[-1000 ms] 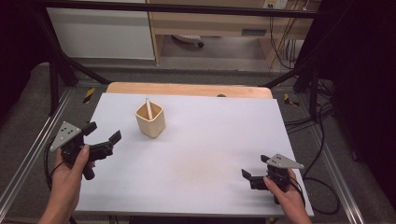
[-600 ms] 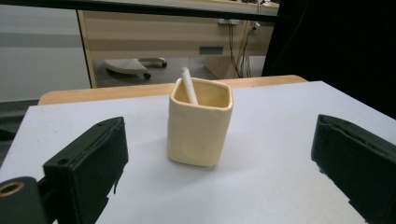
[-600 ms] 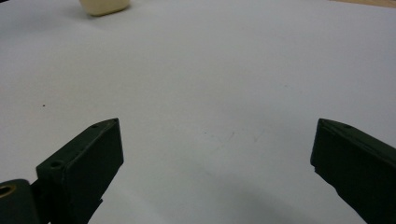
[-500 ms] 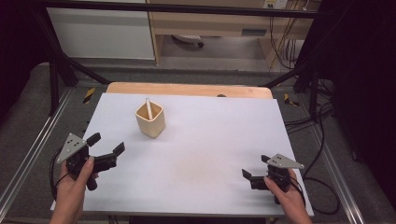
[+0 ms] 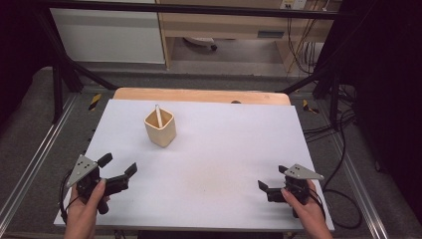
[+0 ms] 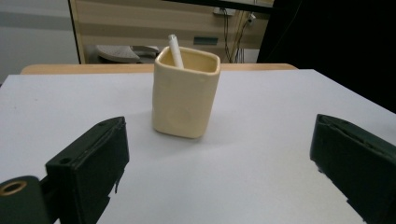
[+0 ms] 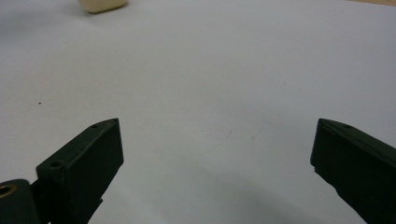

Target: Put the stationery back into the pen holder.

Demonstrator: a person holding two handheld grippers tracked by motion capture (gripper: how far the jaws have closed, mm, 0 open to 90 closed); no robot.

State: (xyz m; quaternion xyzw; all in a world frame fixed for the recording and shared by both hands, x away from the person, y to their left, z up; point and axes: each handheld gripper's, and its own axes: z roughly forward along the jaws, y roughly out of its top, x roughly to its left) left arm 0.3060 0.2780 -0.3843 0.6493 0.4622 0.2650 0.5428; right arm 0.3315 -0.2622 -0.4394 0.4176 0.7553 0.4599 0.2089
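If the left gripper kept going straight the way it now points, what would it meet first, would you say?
Most likely the cream cup with the white stick in it: it stands almost centred between the open jaws of the left gripper, with bare white table before it. How far off it stands is hard to judge.

I can't read any text, label, brand or number here; the cabinet's small blue tag (image 5: 270,34) is too blurred.

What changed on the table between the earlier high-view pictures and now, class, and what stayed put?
The left gripper drew back toward the person's near edge of the table, away from the cup, with its jaws open and empty. Nothing was grasped or released. The right gripper, the cup and the white stick in it kept their places.
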